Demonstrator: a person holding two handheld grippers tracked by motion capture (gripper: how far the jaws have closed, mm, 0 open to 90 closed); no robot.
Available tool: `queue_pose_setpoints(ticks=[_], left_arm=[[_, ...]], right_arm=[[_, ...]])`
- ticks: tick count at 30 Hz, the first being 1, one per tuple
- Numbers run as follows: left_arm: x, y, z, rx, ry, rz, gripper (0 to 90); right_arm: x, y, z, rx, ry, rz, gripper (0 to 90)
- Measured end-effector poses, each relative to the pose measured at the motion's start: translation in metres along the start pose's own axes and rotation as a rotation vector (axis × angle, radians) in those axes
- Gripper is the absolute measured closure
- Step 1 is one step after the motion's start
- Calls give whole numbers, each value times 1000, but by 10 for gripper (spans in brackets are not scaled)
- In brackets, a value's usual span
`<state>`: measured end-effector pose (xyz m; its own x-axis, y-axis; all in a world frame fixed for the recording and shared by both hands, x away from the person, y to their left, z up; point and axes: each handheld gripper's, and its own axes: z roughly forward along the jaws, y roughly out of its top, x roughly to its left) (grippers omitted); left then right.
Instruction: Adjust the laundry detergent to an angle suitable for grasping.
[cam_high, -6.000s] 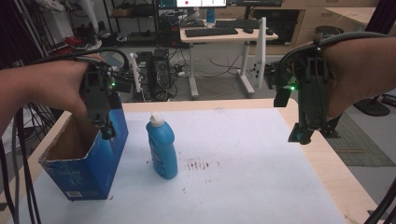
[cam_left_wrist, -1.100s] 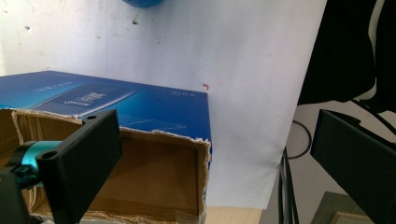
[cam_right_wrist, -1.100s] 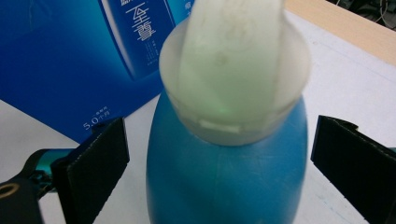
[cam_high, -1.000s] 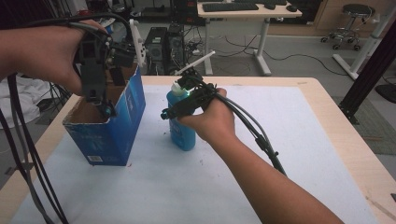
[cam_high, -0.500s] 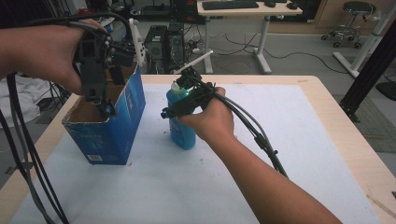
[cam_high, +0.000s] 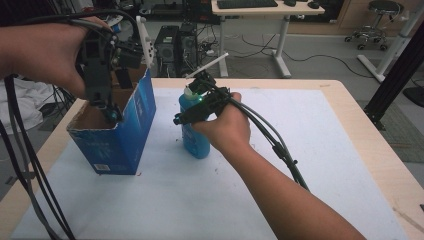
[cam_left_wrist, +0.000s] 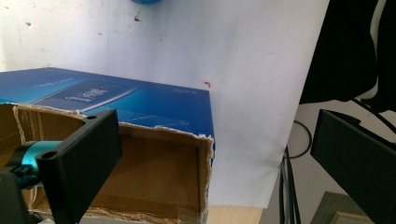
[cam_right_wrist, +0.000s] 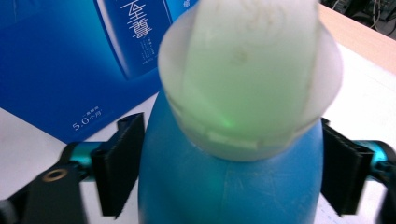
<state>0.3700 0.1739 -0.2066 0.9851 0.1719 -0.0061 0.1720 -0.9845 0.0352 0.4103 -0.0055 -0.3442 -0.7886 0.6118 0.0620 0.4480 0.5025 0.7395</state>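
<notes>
Right gripper (cam_high: 187, 116): jaws have just been closing, now pressing both sides of the blue bottle (cam_high: 196, 135), standing upright just right of the blue box (cam_high: 122, 135). Left gripper (cam_high: 111, 112): jaws released, hanging over the box's open top.

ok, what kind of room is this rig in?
Looks like an office or lab: a standing desk with a keyboard, computer towers and loose cables on the floor, and a rolling stool behind the table.
</notes>
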Motion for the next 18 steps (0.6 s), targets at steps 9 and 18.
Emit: queue_pose_setpoints(ticks=[9,18], left_arm=[[1,2,1,2,-1,1,20],[1,3,2,6,-3,5,20]], right_arm=[[0,0,-1,-5,0,-1,238],[1,1,-3,-23,3,-9,307]])
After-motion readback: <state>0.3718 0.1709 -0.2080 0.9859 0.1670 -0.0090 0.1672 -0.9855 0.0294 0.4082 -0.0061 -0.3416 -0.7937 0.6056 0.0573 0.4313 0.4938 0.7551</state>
